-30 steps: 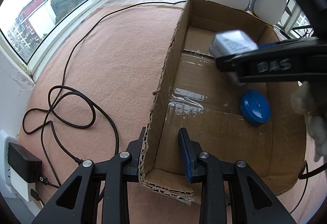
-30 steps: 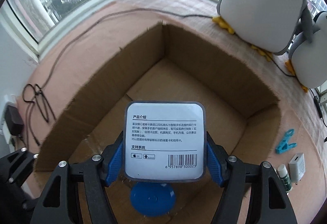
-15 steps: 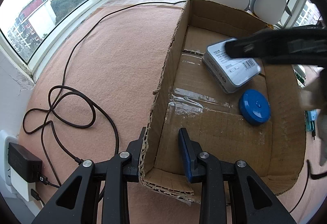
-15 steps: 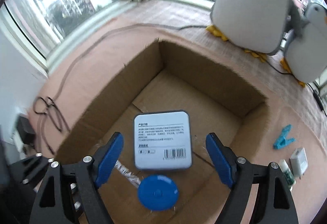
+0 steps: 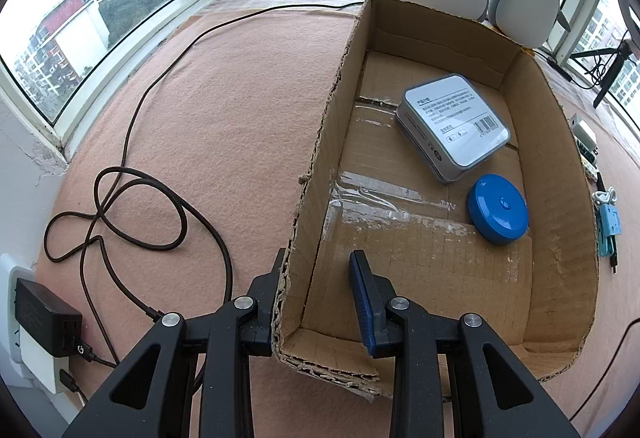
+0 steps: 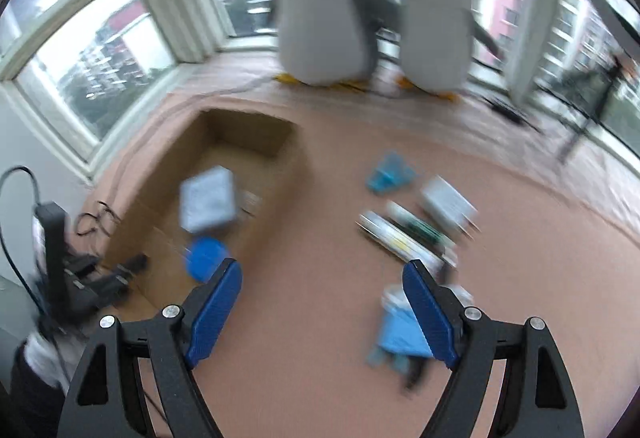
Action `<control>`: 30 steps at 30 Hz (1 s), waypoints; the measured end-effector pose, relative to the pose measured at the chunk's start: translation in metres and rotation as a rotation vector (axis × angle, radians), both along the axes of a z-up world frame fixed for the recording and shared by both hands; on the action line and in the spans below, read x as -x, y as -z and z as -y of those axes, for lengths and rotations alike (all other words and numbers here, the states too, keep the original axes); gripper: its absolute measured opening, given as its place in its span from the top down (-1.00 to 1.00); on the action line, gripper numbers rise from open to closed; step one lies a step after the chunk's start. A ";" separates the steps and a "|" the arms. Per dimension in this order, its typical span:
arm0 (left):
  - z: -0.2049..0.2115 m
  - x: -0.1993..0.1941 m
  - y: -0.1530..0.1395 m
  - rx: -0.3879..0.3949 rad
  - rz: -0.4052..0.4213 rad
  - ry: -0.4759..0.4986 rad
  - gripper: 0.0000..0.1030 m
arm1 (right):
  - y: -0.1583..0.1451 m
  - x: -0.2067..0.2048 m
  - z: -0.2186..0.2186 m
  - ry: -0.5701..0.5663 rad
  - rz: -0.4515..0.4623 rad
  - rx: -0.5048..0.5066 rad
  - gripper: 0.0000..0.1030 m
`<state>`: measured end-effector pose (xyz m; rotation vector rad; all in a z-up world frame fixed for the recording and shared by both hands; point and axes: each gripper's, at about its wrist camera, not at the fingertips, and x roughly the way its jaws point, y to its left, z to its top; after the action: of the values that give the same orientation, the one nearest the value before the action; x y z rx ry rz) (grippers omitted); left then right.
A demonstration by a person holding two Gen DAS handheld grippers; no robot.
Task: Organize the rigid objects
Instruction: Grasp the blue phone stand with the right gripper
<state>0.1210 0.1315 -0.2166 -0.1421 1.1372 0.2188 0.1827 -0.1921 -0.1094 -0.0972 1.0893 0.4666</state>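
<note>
Silver tin (image 5: pixel 454 126) lying beside blue disc (image 5: pixel 497 208) inside cardboard box (image 5: pixel 556 206), left gripper (image 5: pixel 316 278) jaws clamping the box's near wall, right gripper (image 6: pixel 322 304) jaws hanging wide apart, gripping nothing.

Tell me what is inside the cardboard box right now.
In the cardboard box: a grey tin with a barcode label and a blue round disc, both on the taped floor. The near corner is partly hidden by the left gripper, clamped on the wall.
</note>
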 end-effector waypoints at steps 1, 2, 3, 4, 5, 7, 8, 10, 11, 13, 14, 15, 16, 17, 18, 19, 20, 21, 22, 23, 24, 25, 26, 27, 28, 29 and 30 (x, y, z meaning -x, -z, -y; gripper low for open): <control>0.000 0.000 0.000 0.000 0.000 0.000 0.39 | 0.007 0.001 0.013 0.024 -0.018 0.009 -0.56; 0.001 0.000 0.000 0.000 0.000 0.000 0.39 | 0.016 0.001 0.025 0.051 -0.044 0.012 -0.57; 0.001 0.000 0.000 -0.002 0.000 0.001 0.39 | 0.024 0.000 0.036 0.077 -0.071 0.011 -0.57; 0.001 0.000 0.000 -0.003 0.000 0.002 0.39 | 0.029 0.000 0.044 0.095 -0.088 0.010 -0.57; 0.001 0.000 0.000 -0.004 0.000 0.003 0.39 | 0.038 -0.002 0.054 0.119 -0.110 0.012 -0.57; 0.001 0.000 0.000 -0.005 0.000 0.004 0.39 | 0.048 -0.004 0.064 0.141 -0.134 0.024 -0.57; 0.001 0.000 0.000 -0.005 0.000 0.004 0.39 | 0.055 -0.007 0.067 0.151 -0.158 0.022 -0.57; 0.001 0.000 0.000 -0.006 0.000 0.004 0.39 | 0.064 -0.011 0.068 0.150 -0.193 0.018 -0.57; 0.001 0.000 0.001 -0.006 0.000 0.004 0.39 | 0.069 -0.015 0.067 0.155 -0.208 0.029 -0.57; 0.001 0.000 0.001 -0.004 0.001 0.003 0.39 | 0.077 -0.021 0.066 0.157 -0.225 0.054 -0.57; 0.001 0.000 0.001 -0.004 0.001 0.003 0.39 | 0.079 -0.022 0.065 0.162 -0.235 0.059 -0.57; 0.001 0.000 0.001 -0.004 0.001 0.003 0.39 | 0.082 -0.025 0.065 0.172 -0.251 0.060 -0.57; 0.001 0.000 0.001 -0.002 0.002 0.002 0.39 | 0.085 -0.028 0.066 0.178 -0.262 0.063 -0.57; 0.001 0.001 0.000 -0.002 0.002 0.001 0.39 | 0.087 -0.031 0.066 0.185 -0.276 0.077 -0.57; 0.001 0.001 0.000 -0.001 0.002 0.000 0.39 | 0.088 -0.033 0.066 0.189 -0.286 0.084 -0.57; 0.001 0.002 0.000 -0.001 0.003 0.000 0.39 | 0.090 -0.035 0.066 0.189 -0.295 0.086 -0.57; 0.001 0.002 0.000 -0.001 0.004 -0.001 0.39 | 0.091 -0.036 0.066 0.188 -0.295 0.091 -0.58; 0.001 0.002 0.001 -0.001 0.004 -0.001 0.39 | 0.093 -0.037 0.065 0.182 -0.307 0.094 -0.60; 0.001 0.002 0.001 -0.001 0.004 -0.001 0.39 | 0.095 -0.038 0.064 0.179 -0.314 0.099 -0.63; 0.001 0.002 0.001 -0.001 0.004 -0.001 0.39 | 0.096 -0.038 0.062 0.177 -0.319 0.103 -0.64; 0.001 0.002 0.001 -0.001 0.004 0.000 0.39 | 0.096 -0.039 0.062 0.175 -0.321 0.102 -0.64; 0.001 0.002 0.000 -0.001 0.004 0.000 0.39 | 0.096 -0.039 0.061 0.175 -0.322 0.102 -0.65; 0.001 0.002 0.001 -0.001 0.004 -0.001 0.39 | 0.096 -0.040 0.059 0.173 -0.320 0.106 -0.65; 0.001 0.002 0.001 -0.001 0.004 -0.001 0.39 | 0.096 -0.040 0.056 0.168 -0.318 0.113 -0.65; 0.001 0.002 0.001 -0.001 0.004 0.000 0.39 | 0.096 -0.042 0.052 0.162 -0.317 0.122 -0.65; 0.001 0.002 0.001 -0.001 0.004 0.000 0.39 | 0.097 -0.043 0.048 0.151 -0.317 0.132 -0.65; 0.001 0.002 0.001 -0.001 0.004 0.000 0.39 | 0.099 -0.043 0.044 0.135 -0.321 0.143 -0.65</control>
<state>0.1188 0.1306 -0.2172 -0.1413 1.1333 0.2187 0.2253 -0.2363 -0.2084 -0.0752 1.4349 0.2870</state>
